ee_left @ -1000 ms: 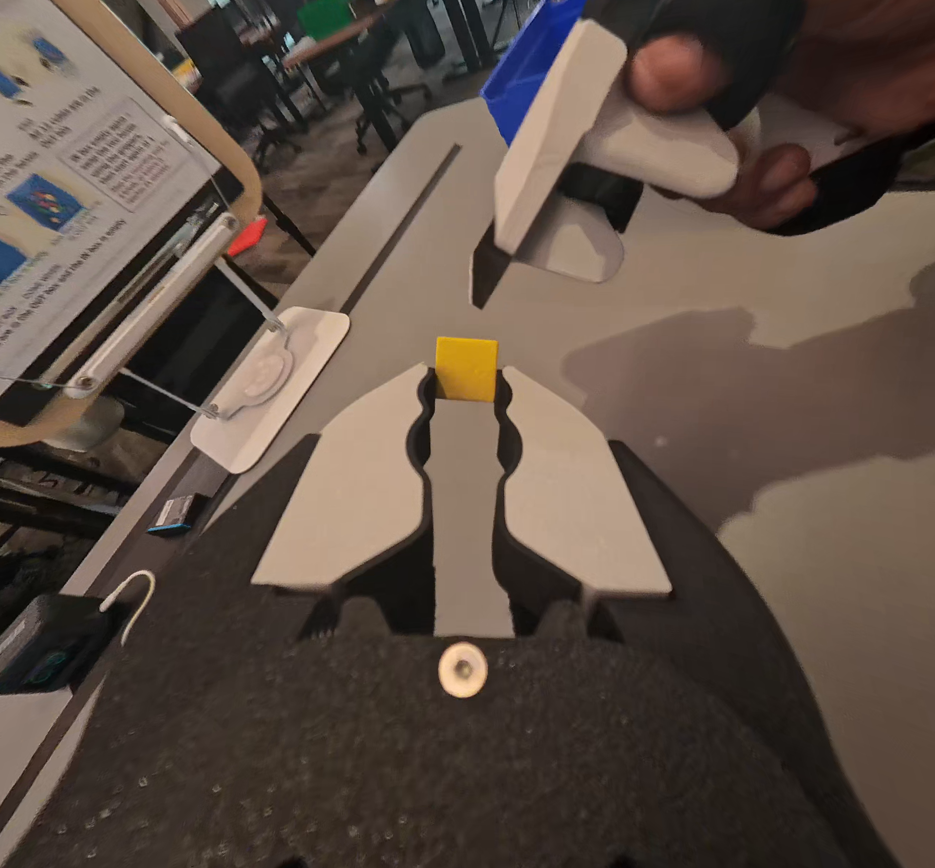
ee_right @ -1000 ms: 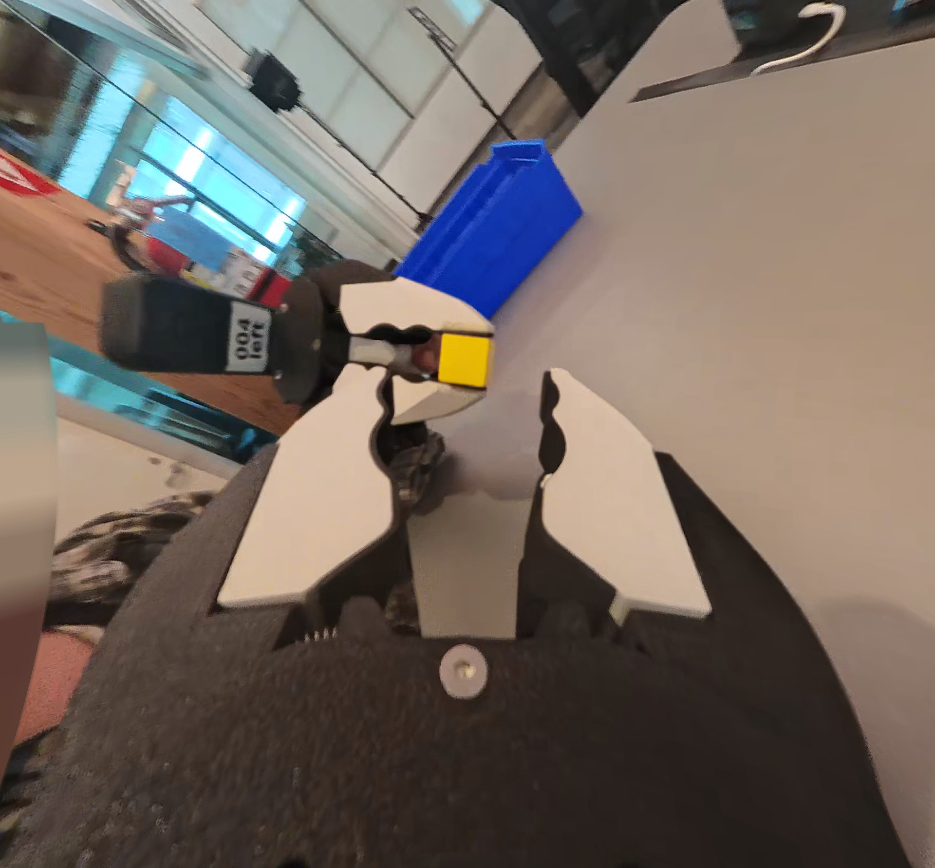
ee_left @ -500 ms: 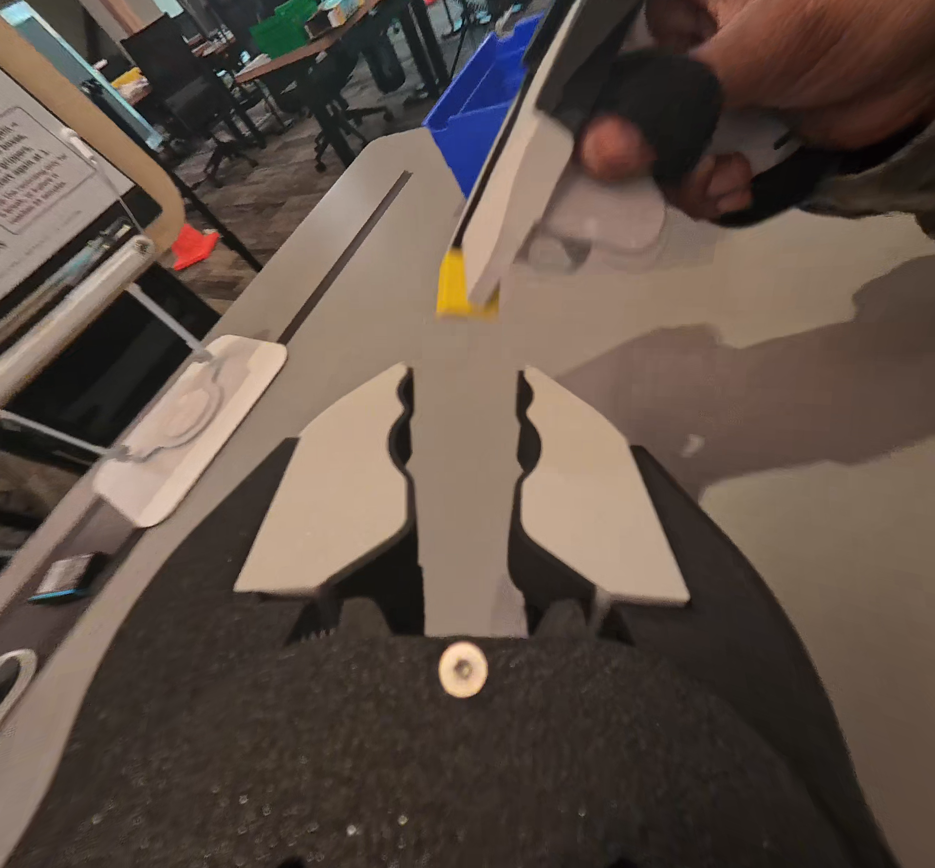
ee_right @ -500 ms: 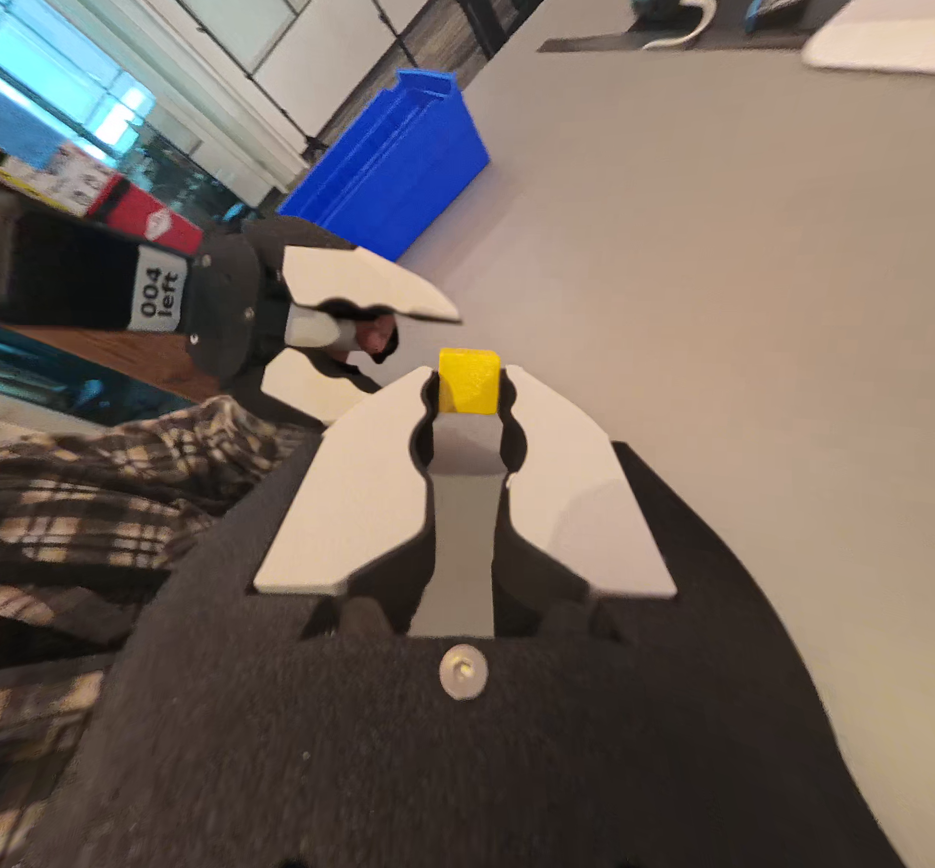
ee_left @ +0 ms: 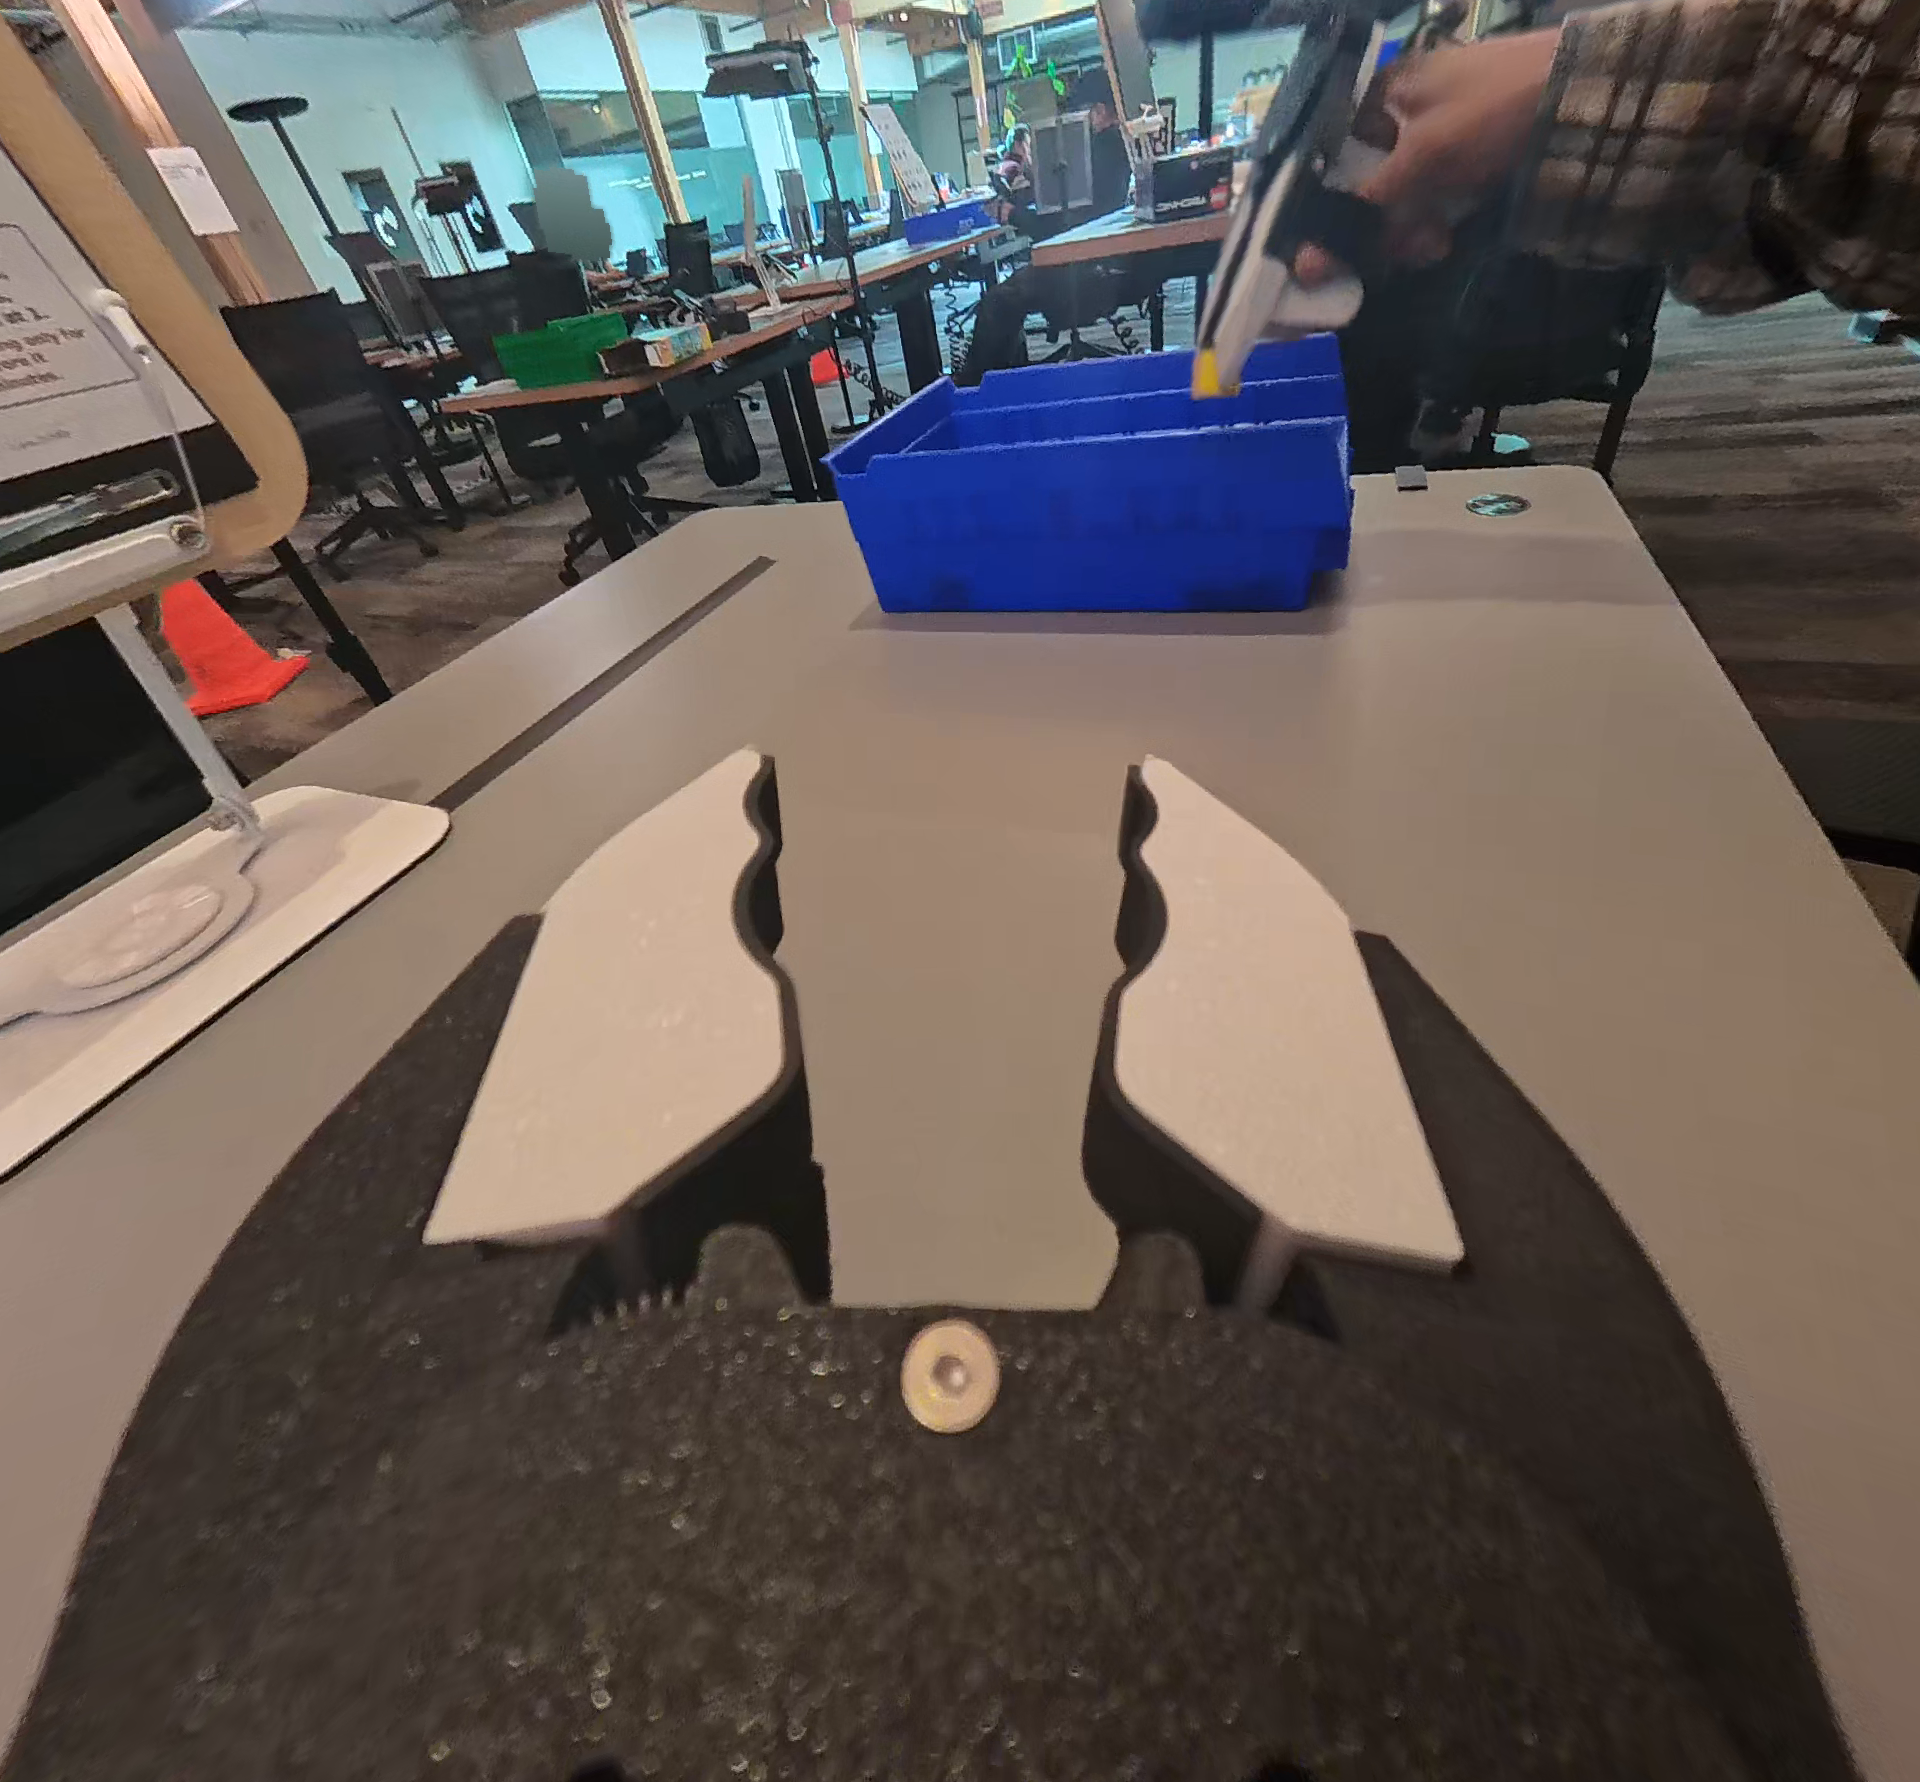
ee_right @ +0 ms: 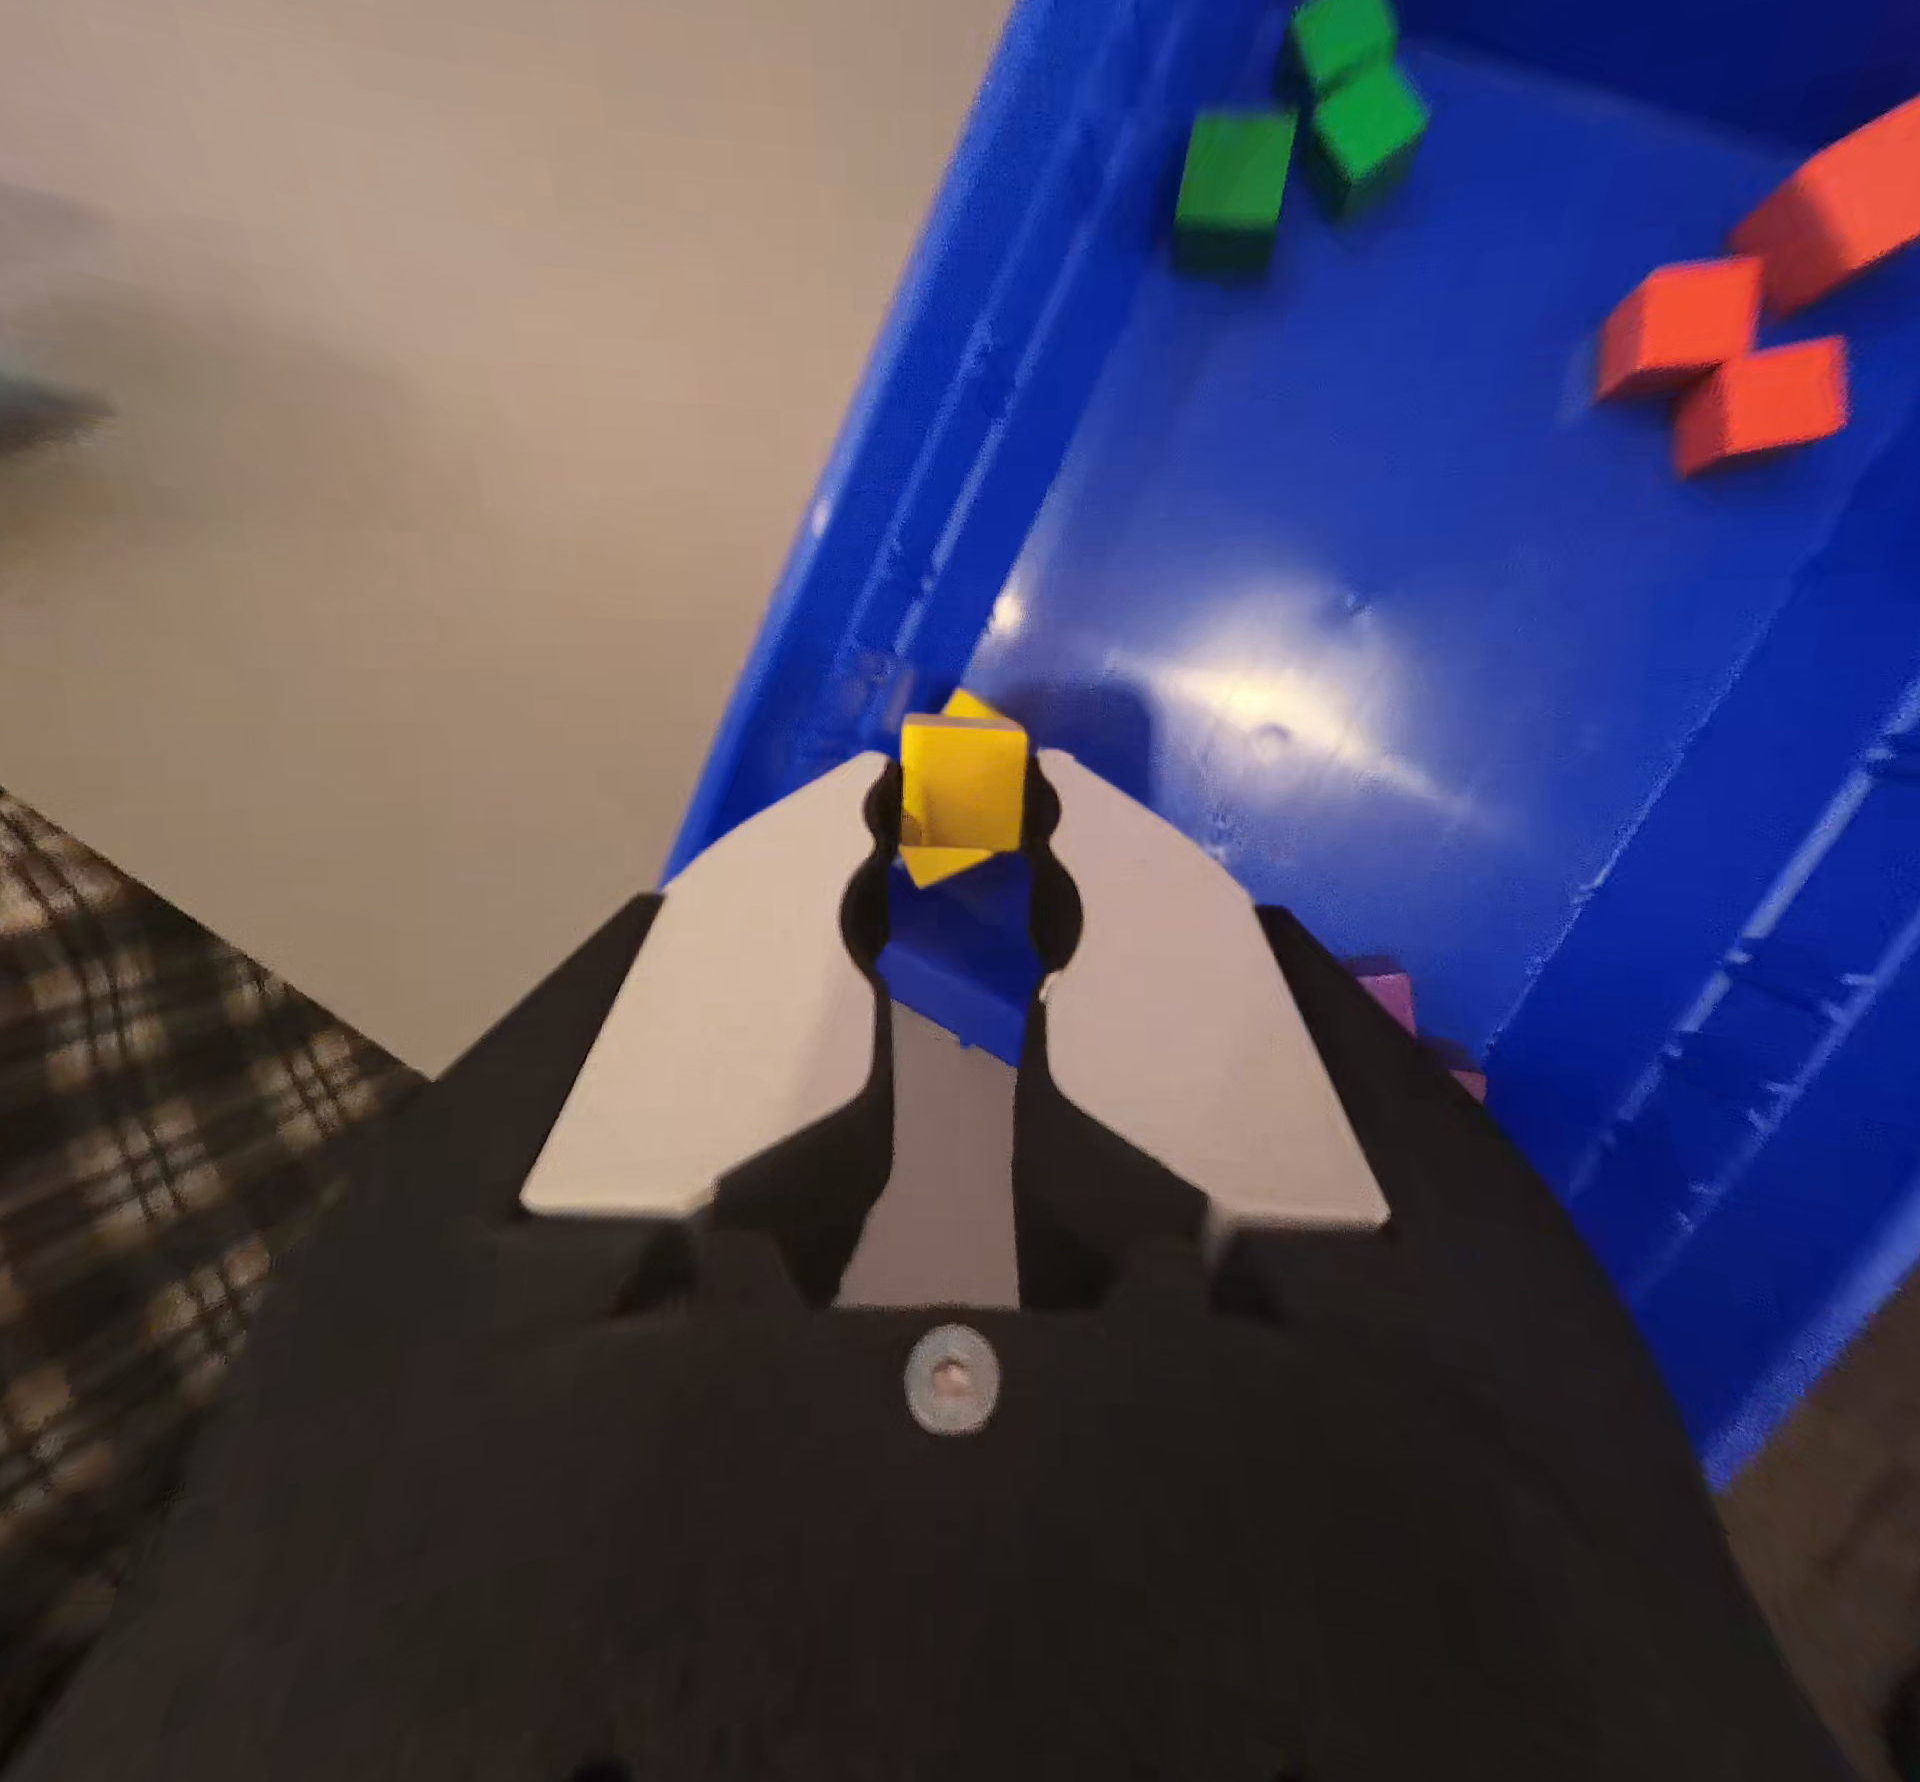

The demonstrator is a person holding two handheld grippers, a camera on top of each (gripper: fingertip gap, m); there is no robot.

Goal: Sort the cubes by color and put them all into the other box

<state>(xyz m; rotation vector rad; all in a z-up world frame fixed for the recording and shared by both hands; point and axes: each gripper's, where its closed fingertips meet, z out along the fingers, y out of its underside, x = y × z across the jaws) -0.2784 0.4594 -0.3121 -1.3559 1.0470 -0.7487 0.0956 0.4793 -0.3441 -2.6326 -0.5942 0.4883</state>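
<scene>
My right gripper [ee_right: 961,776] is shut on a yellow cube [ee_right: 961,787] and holds it over the near corner of a blue box [ee_right: 1351,641]. Other yellow cube faces show just under the held one. Inside the box lie green cubes [ee_right: 1299,132], red cubes [ee_right: 1725,371] and a purple cube [ee_right: 1387,994] partly hidden by my finger. My left gripper [ee_left: 951,787] is open and empty, low over the grey table [ee_left: 1455,797]. In the left wrist view the right gripper [ee_left: 1221,371] holds the yellow cube [ee_left: 1210,378] above the blue box [ee_left: 1091,517] at the table's far end.
A white stand base [ee_left: 208,911] with a framed sheet [ee_left: 62,350] sits at the table's left edge. A dark slot [ee_left: 613,693] runs along the table's left side. An orange cone [ee_left: 218,641] and office desks lie beyond. A plaid sleeve [ee_right: 156,1161] shows at lower left.
The yellow cube passed from my left gripper to my right one. The right gripper carried it away to the blue box. My left gripper opened wider and drew back.
</scene>
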